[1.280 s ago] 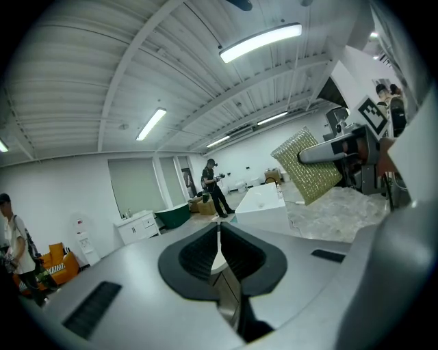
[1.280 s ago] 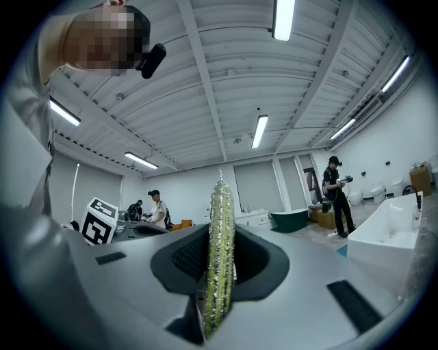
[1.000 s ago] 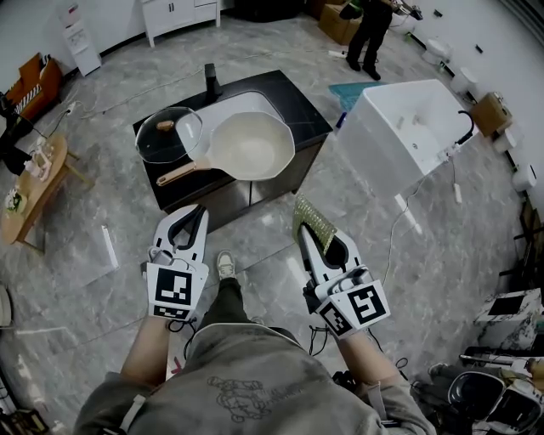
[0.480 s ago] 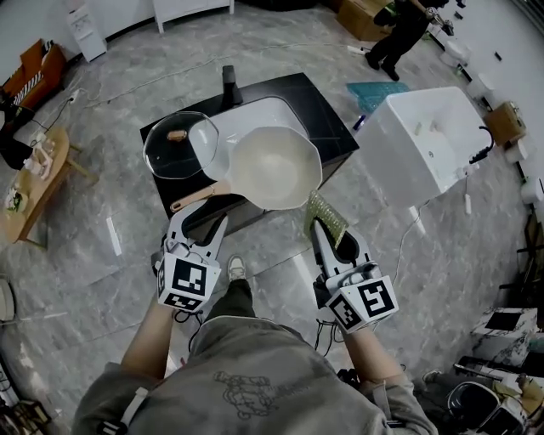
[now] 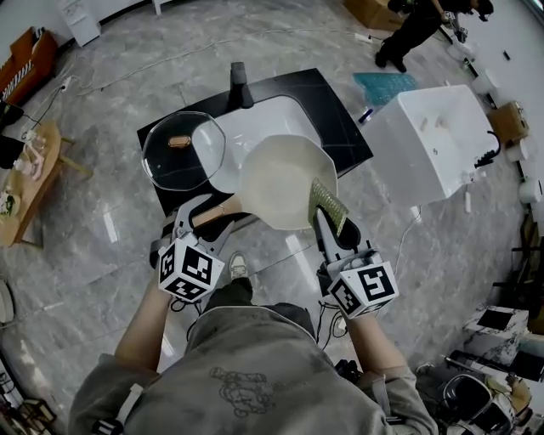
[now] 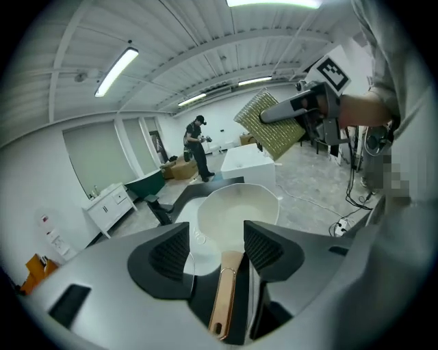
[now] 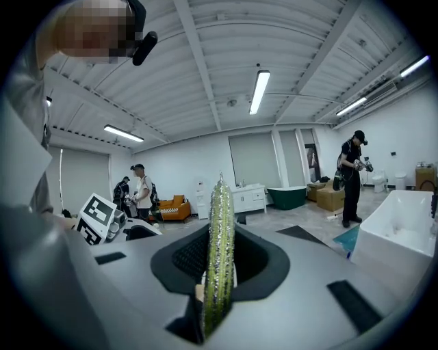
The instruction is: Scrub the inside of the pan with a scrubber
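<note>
A cream pan [image 5: 285, 180] sits on the black counter [image 5: 336, 106], partly over the white sink [image 5: 255, 127], with its wooden handle [image 5: 212, 212] pointing toward me. My left gripper [image 5: 206, 217] is at that handle. In the left gripper view its jaws [image 6: 217, 240] are opening, and the handle [image 6: 224, 294] lies between them without the pads touching it. My right gripper [image 5: 328, 226] is shut on a green scrubber [image 5: 327, 204], held upright at the pan's near right rim. The scrubber [image 7: 221, 219] stands edge-on between the right gripper's pads [image 7: 219, 268].
A glass lid [image 5: 181, 150] lies on the counter left of the pan, and a black faucet [image 5: 239, 85] stands behind the sink. A white tub [image 5: 429, 140] stands to the right. A person [image 5: 416, 25] stands far back right. A wooden table [image 5: 25, 183] stands at the left.
Both grippers moved forward to the counter. The left jaws went from shut to open around the pan handle. The scrubber now reaches the pan's rim.
</note>
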The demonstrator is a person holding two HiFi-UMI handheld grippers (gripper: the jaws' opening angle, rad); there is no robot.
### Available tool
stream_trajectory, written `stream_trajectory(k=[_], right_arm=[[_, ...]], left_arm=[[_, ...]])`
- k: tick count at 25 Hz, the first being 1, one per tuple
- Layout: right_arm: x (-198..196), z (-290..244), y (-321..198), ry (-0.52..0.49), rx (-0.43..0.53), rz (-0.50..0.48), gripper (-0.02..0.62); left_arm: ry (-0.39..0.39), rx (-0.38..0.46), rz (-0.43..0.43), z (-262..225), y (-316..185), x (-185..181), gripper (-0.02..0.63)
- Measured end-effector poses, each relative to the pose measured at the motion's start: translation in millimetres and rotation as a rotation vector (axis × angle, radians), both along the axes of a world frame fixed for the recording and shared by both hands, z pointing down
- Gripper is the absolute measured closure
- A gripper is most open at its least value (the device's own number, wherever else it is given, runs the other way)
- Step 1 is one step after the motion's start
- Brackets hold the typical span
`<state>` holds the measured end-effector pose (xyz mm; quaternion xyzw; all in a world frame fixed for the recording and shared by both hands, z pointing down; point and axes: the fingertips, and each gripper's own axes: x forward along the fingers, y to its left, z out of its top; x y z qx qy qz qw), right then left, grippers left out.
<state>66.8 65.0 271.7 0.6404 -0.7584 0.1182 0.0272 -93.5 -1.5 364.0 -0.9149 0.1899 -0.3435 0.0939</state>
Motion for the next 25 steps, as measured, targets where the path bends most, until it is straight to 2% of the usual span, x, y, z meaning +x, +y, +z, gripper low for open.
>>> stream_trajectory(k=[6,16,19,25], right_arm=[[4,24,-40,0.033,-0.061,-0.004,0.522],[20,74,-83,0.051,-0.156,-0.078,0.522],[28,88,-98,0.056,-0.176,-0.113,0.522],[44,118,-117,0.049,-0.234,-0.224,0.522]], left_arm=[[-0.153,-0.094,0.091,50,-14,0,0.353],[-0.404,-0.182,0.171,129,-21,10,0.350],[-0.446,-0.202,0.168,144,-26,11,0.350],[-0.523,-0.254,0.106,171,-28,11,0.350]])
